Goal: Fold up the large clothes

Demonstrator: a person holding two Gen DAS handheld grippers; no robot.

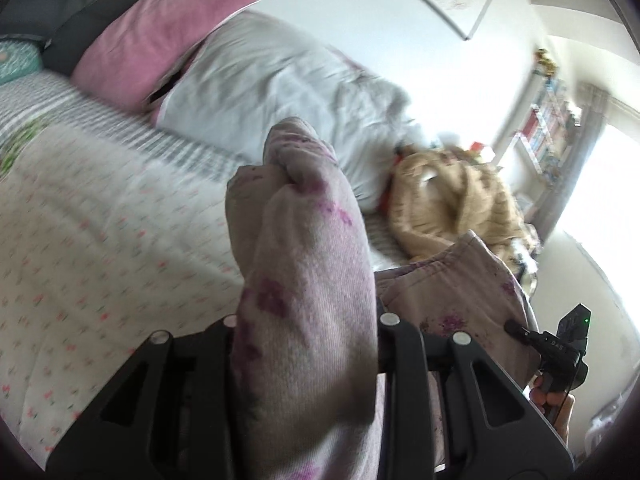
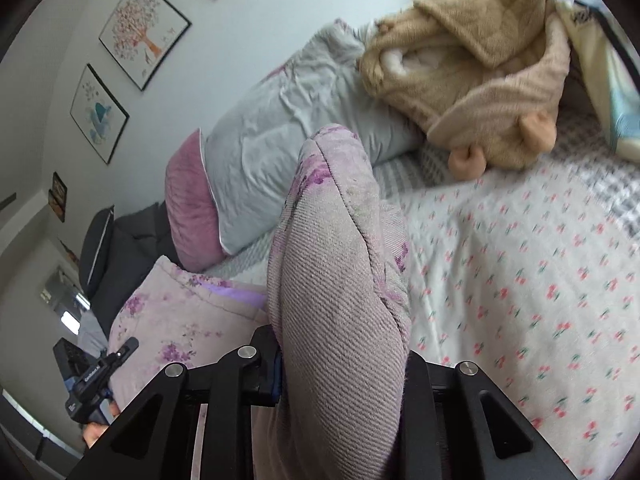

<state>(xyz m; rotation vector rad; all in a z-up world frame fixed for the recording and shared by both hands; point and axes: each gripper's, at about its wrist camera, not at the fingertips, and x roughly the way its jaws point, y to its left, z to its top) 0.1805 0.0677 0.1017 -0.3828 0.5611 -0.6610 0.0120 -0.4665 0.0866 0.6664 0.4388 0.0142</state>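
Lilac garment (image 1: 308, 280) bunched in both grippers, bed (image 2: 520, 280) below.

Home bedroom, bed (image 2: 520, 280), pillows (image 1: 260, 80), framed prints (image 2: 140, 32)

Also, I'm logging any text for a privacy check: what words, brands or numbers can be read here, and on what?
"DAS": on the black clip at the left wrist view's right edge; possibly partial.
"Corobot.AI", roughly: on the black bracket at the right wrist view's lower left; small, uncertain.
Dark print on the white bag: blurred, unreadable.
Wall plaques and shelf books: too small to read.
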